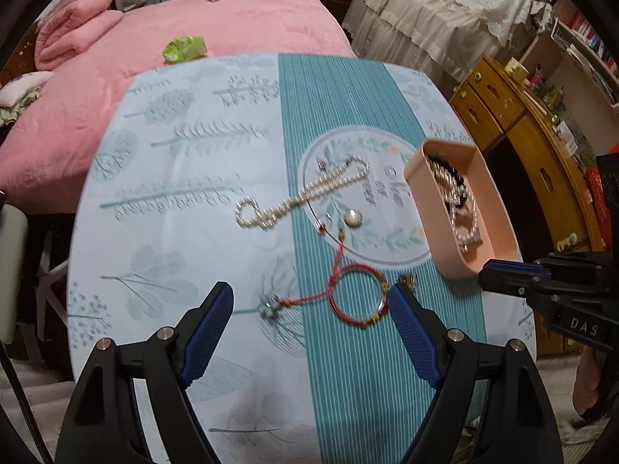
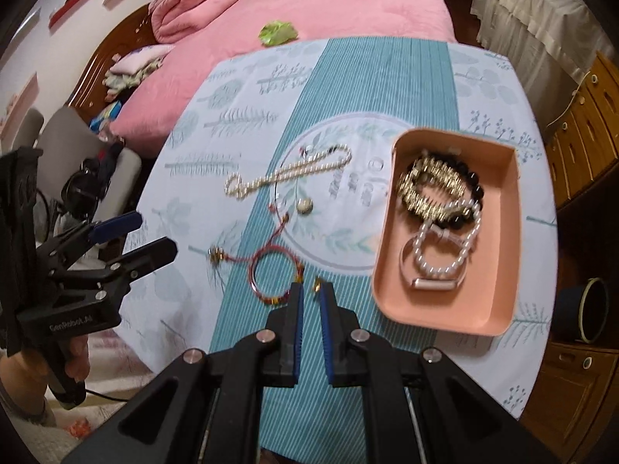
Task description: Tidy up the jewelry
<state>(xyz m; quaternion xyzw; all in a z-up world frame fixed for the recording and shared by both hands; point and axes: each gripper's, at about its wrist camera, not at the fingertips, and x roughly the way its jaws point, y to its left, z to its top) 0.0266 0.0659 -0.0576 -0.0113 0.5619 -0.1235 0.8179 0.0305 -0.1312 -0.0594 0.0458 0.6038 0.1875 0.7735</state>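
A red cord bracelet [image 1: 358, 295] [image 2: 274, 274] with a charm tail [image 1: 271, 305] lies on the patterned cloth, just ahead of my left gripper [image 1: 311, 309], which is open and empty. A pearl necklace [image 1: 301, 197] [image 2: 290, 172] and a round pendant [image 1: 353, 218] [image 2: 305, 205] on a thin wire lie farther back. The pink tray [image 1: 483, 193] [image 2: 499, 232] on the right holds a gold bead bracelet [image 2: 429, 185], a black bead bracelet [image 2: 474, 189], a pearl bracelet [image 2: 445, 247] and a slim band [image 2: 429, 282]. My right gripper [image 2: 311, 297] [image 1: 503, 276] is shut and empty. A small gold piece [image 2: 317, 285] [image 1: 408, 280] lies below it.
The small table [image 1: 185, 232] with the teal-striped cloth has its front edge near me. Behind it is a pink bed [image 1: 232, 19] with a green packet [image 1: 183, 48]. Wooden drawers [image 1: 503, 116] stand to the right, a chair [image 2: 77, 143] to the left.
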